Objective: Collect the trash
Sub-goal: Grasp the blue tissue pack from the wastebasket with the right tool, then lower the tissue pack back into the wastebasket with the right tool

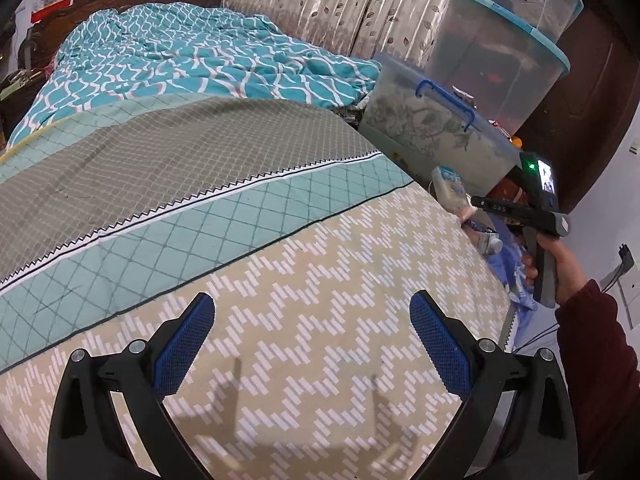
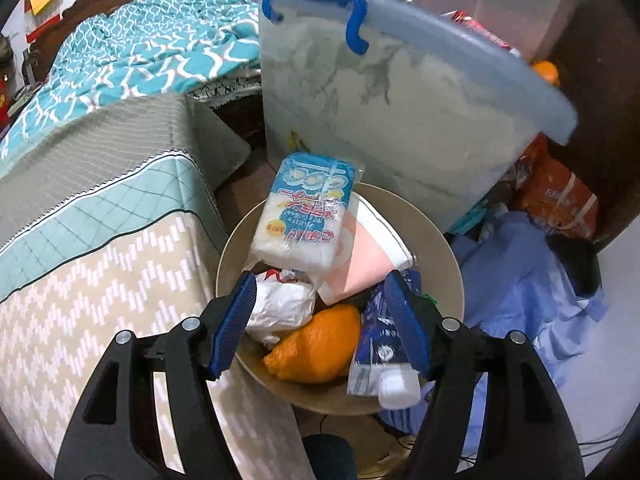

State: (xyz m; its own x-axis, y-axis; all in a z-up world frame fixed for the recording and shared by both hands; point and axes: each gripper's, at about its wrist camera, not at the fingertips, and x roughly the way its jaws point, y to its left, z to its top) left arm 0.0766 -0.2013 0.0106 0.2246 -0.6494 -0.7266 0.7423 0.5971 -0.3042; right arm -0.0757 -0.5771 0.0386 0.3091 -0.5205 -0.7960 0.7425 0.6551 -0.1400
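Left gripper (image 1: 312, 344) spread wide over the bed (image 1: 320, 280), blue pads (image 1: 188, 344) well apart, nothing between them, hovering above the beige zigzag stretch near the foot edge. Over at the bed's right edge, right gripper (image 2: 324, 320) poised above the bin (image 2: 452, 264), jaws parted and gripping nothing. Bin packed to the rim: blue-and-white packet (image 2: 304, 212) tilted on top toward the far side, pink-and-white wrapper (image 2: 364, 260) just beside it, crumpled white bag (image 2: 280, 304) near the left finger, orange wrapper (image 2: 316, 344) at the near rim, blue carton (image 2: 376, 348) with a white cap leaning against the right finger. Packet (image 1: 450, 184) also peeking past the bed's right edge in the left view. Lidded tub (image 2: 400, 120) with blue handle standing right behind the bin, blue cloth (image 2: 520, 280) heaped on the floor to its right. Teal quilt (image 1: 180, 60) rumpled at the head end.
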